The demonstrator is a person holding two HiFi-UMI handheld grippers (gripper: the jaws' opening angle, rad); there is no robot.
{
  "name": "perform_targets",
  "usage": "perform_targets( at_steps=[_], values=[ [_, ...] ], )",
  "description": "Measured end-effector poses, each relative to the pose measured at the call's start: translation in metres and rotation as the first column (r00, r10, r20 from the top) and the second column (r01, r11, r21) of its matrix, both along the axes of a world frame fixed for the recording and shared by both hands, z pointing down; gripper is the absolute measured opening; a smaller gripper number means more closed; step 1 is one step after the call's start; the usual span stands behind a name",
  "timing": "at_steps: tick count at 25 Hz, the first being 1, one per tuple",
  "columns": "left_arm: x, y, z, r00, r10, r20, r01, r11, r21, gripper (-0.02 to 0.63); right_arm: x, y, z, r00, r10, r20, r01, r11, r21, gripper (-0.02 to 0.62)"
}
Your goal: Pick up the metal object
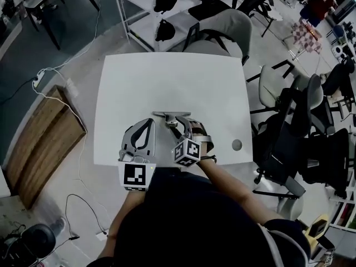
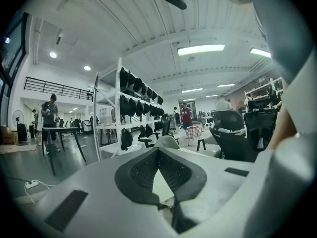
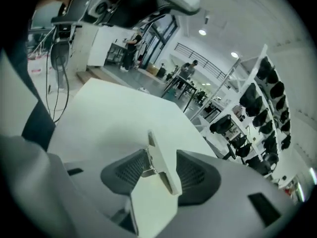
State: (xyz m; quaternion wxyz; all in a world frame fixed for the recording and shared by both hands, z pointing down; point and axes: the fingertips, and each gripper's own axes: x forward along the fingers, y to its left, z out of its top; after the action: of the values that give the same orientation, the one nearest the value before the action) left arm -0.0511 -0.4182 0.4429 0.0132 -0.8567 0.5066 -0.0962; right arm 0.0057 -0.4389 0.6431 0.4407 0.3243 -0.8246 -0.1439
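Observation:
The metal object [image 1: 169, 115] is a flat grey T-shaped piece lying on the white table [image 1: 167, 77], near the front edge. In the right gripper view it [image 3: 161, 167] stands on edge as a thin plate with a small bracket, between the two dark pads. My right gripper [image 1: 179, 125] [image 3: 161, 157] straddles it: the bracket sits against the left pad [image 3: 126, 170], while a sliver of table shows before the right pad [image 3: 195, 175]. My left gripper [image 1: 149, 121] [image 2: 158, 155] rests just left of the object, fingertips together, holding nothing.
A small round grey disc [image 1: 237, 144] sits in the table's front right corner. Office chairs [image 1: 222, 29] [image 1: 278, 85] crowd the far and right sides. A white rack with black bags [image 1: 164, 10] stands behind the table, and a wooden panel [image 1: 41, 143] lies on the floor at left.

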Motion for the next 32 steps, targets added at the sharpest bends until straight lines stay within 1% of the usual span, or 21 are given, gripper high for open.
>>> perform_targets(
  at_steps=[3,5,8,11,13,16,17,20,22,24,27,32],
  values=[
    [0.000,-0.011,0.000,1.000,0.027,0.011,-0.027,0.999,-0.025,0.021,-0.003,-0.002,0.012,0.990,-0.059,-0.127,0.056,0.998,-0.025,0.207],
    [0.001,-0.018,-0.002,0.999,0.044,0.010,-0.043,0.999,-0.033,0.021,-0.005,-0.002,0.016,0.978,-0.091,-0.188,0.082,0.995,-0.053,0.182],
    [0.000,-0.025,0.000,0.998,0.061,0.013,-0.061,0.997,-0.054,0.021,-0.007,-0.005,0.039,0.952,-0.145,-0.269,0.132,0.989,-0.066,0.156],
    [0.000,-0.028,0.003,0.997,0.074,0.019,-0.073,0.995,-0.068,0.021,-0.008,-0.010,0.052,0.937,-0.151,-0.315,0.134,0.988,-0.077,0.149],
    [-0.002,-0.029,0.004,0.997,0.078,0.027,-0.075,0.994,-0.076,0.021,-0.009,-0.013,0.056,0.925,-0.151,-0.349,0.135,0.988,-0.069,0.138],
    [-0.006,-0.031,0.005,0.997,0.075,0.007,-0.075,0.994,-0.078,0.021,-0.010,-0.017,0.056,0.907,-0.145,-0.394,0.137,0.989,-0.049,0.114],
    [-0.008,-0.032,0.004,0.997,0.073,-0.001,-0.073,0.995,-0.072,0.021,-0.010,-0.018,0.056,0.904,-0.142,-0.403,0.138,0.990,-0.040,0.096],
    [-0.013,-0.033,0.004,0.997,0.073,0.007,-0.072,0.994,-0.079,0.021,-0.011,-0.021,0.053,0.899,-0.133,-0.418,0.141,0.990,-0.014,0.084],
    [-0.016,-0.033,0.006,0.997,0.077,0.014,-0.075,0.993,-0.091,0.021,-0.012,-0.022,0.047,0.902,-0.121,-0.415,0.140,0.990,0.017,0.074],
    [-0.016,-0.033,0.007,0.996,0.084,0.010,-0.082,0.992,-0.094,0.021,-0.013,-0.024,0.036,0.910,-0.109,-0.400,0.145,0.988,0.059,0.029],
    [-0.014,-0.034,0.007,0.995,0.101,0.003,-0.100,0.991,-0.088,0.021,-0.015,-0.030,0.011,0.927,-0.081,-0.365,0.134,0.983,0.122,0.028],
    [-0.004,-0.034,0.002,0.991,0.133,-0.003,-0.133,0.989,-0.067,0.021,-0.011,-0.040,-0.051,0.963,-0.002,-0.268,0.072,0.966,0.249,0.028]
  ],
)
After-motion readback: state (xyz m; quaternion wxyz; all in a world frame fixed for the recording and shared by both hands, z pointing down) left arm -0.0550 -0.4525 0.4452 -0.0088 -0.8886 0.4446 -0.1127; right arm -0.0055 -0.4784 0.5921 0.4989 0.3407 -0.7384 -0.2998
